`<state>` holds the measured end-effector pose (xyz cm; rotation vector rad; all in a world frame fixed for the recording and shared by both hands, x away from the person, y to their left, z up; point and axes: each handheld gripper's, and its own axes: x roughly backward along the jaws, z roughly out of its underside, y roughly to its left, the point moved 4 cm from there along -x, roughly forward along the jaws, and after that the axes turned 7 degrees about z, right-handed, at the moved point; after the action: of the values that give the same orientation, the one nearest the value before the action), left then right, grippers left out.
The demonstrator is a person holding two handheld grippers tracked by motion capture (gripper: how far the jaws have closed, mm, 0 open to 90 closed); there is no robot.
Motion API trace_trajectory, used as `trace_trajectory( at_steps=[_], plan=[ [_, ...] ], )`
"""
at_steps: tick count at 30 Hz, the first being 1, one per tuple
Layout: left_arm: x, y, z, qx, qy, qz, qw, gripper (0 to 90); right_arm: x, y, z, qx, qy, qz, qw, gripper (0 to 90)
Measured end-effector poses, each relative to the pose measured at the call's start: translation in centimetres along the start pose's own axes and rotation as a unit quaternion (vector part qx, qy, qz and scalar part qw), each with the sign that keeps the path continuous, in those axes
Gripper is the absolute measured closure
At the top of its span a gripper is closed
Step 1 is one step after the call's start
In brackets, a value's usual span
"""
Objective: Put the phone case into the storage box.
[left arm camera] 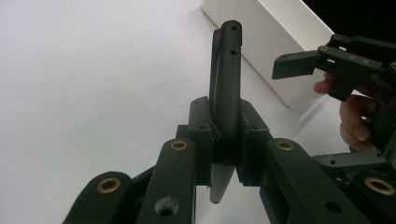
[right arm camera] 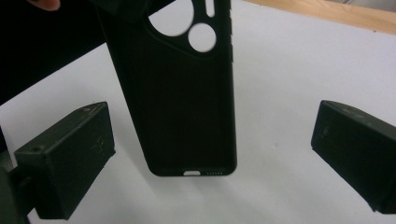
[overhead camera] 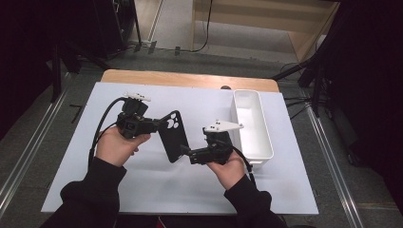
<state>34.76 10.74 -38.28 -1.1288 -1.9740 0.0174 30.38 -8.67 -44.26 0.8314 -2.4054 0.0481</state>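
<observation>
Left gripper [left arm camera: 224, 140] jaws pinch black phone case [overhead camera: 172, 135] (camera-cutout end) above white tabletop [overhead camera: 142, 185]; right gripper [right arm camera: 210, 158] jaws spread wide, flanking its lower end.

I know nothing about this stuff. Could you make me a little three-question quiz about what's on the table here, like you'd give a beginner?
1. True or false: the left gripper is clamped on the edge of the black phone case.
2. Where does the white bin stand? A) at the person's left B) at the person's right, by the table's edge C) on the floor
3. Fill in: the right gripper has its jaws ____, one on either side of the case's bottom end.

Key
1. True: both jaws press on the case's edge in the left gripper view.
2. B.
3. Open: the case sits between them, touching neither.
</observation>
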Motion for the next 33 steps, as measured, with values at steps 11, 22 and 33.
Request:
trace_trajectory(
  at_steps=[11,22,33],
  plan=[
    [-0.5,-0.6,0.0,0.001,0.008,0.005,1.0000,78.6,-0.4,1.0,-1.0,0.010,-0.004,0.002,0.9999,0.0],
    [-1.0,-1.0,0.1,0.003,0.011,0.014,0.9998,78.6,-1.3,1.9,-1.7,0.012,0.003,0.011,0.9999,0.0],
    [-1.4,-1.4,0.2,0.006,0.014,0.025,0.9996,78.7,-2.3,2.3,-1.9,0.006,0.005,0.017,0.9998,0.0]
  ],
)
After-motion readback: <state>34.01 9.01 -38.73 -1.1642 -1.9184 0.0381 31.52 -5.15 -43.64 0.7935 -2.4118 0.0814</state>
